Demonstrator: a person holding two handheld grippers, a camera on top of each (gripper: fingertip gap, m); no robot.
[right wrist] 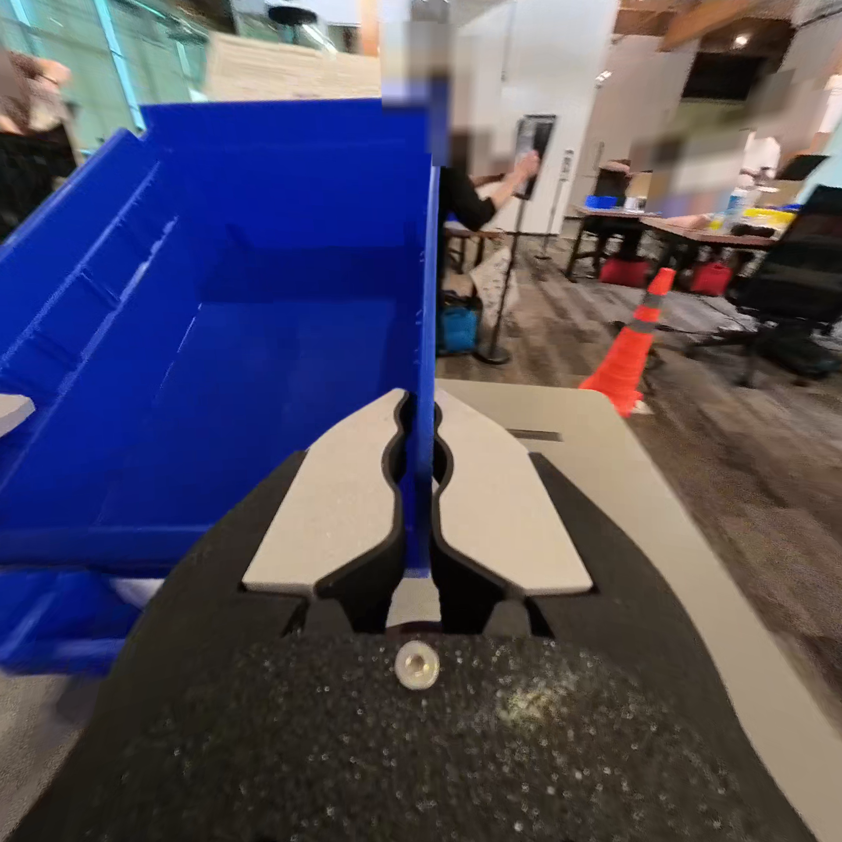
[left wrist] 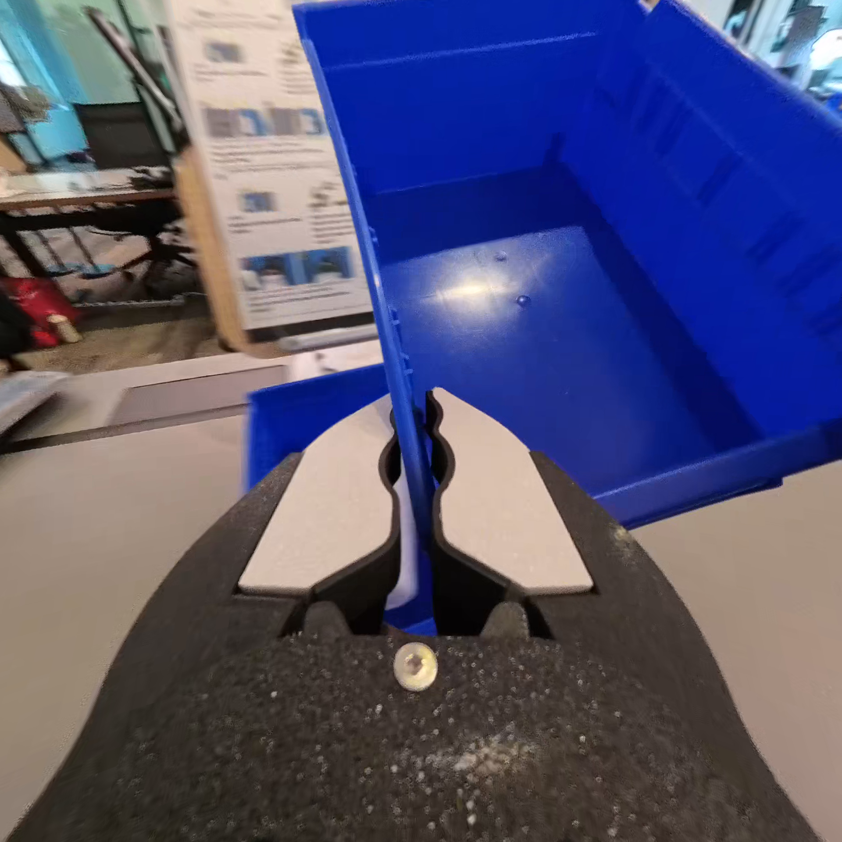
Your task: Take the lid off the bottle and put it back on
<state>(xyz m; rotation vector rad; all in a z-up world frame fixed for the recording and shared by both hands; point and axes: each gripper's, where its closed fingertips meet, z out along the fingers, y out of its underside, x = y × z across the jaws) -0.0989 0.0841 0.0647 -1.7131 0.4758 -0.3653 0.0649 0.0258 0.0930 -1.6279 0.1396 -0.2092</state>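
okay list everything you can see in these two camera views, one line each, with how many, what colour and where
upper bin: one, blue, empty, tilted, lifted above the table
lower bin: one, blue, under the upper bin
table: one, grey, beneath the bins
poster board: one, white, behind, left side
traffic cone: one, orange, floor on the right
office chair: one, black, far right
left gripper: one, black and grey, clamped on the upper bin's left wall
right gripper: one, black and grey, clamped on its right wall

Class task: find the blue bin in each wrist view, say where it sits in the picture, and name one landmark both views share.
Left wrist view: the blue bin fills the upper right, tilted, its wall clamped in the left hand-held gripper.
Right wrist view: the blue bin fills the left, its wall clamped in the right hand-held gripper.
Shared landmark: the grey table.
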